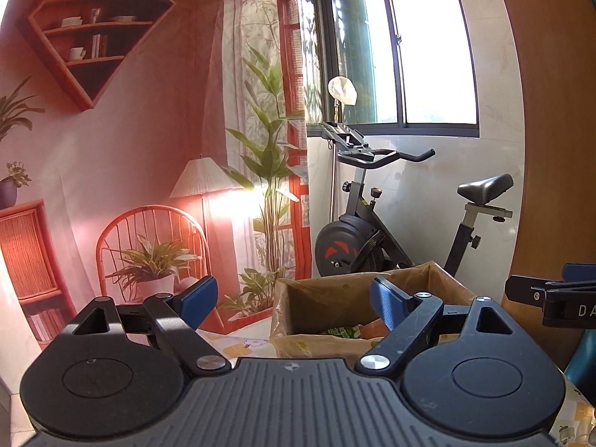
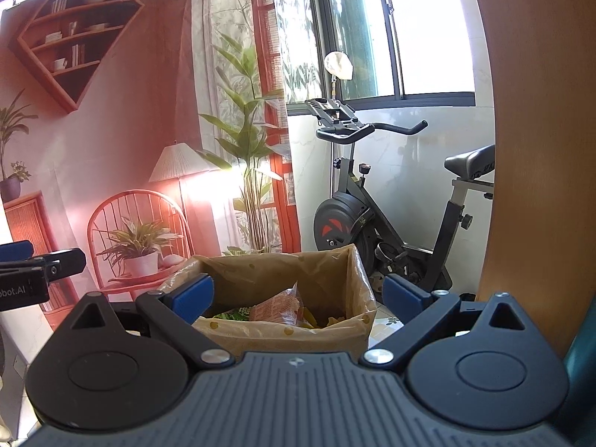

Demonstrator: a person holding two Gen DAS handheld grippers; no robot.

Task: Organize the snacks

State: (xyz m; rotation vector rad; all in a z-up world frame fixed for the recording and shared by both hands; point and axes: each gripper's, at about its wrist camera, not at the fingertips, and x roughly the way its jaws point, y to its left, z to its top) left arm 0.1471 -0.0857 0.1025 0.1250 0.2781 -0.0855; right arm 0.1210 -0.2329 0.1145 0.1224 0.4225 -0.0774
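Backdrop: a printed red room scene is seen hung at the left in both views.
Left gripper: its blue fingers are spread wide and nothing is held between them; it is raised before the box.
Box: a cardboard box lined with a clear bag is seen on a patterned cloth, ahead of both grippers.
Snacks: an orange-red packet and a green one are seen lying inside the box, with yellow pieces beside them.
Right gripper: its fingers are held wide apart, empty, on either side of the box opening in its own view.
Bike: an exercise bike is seen behind the box, under the window.
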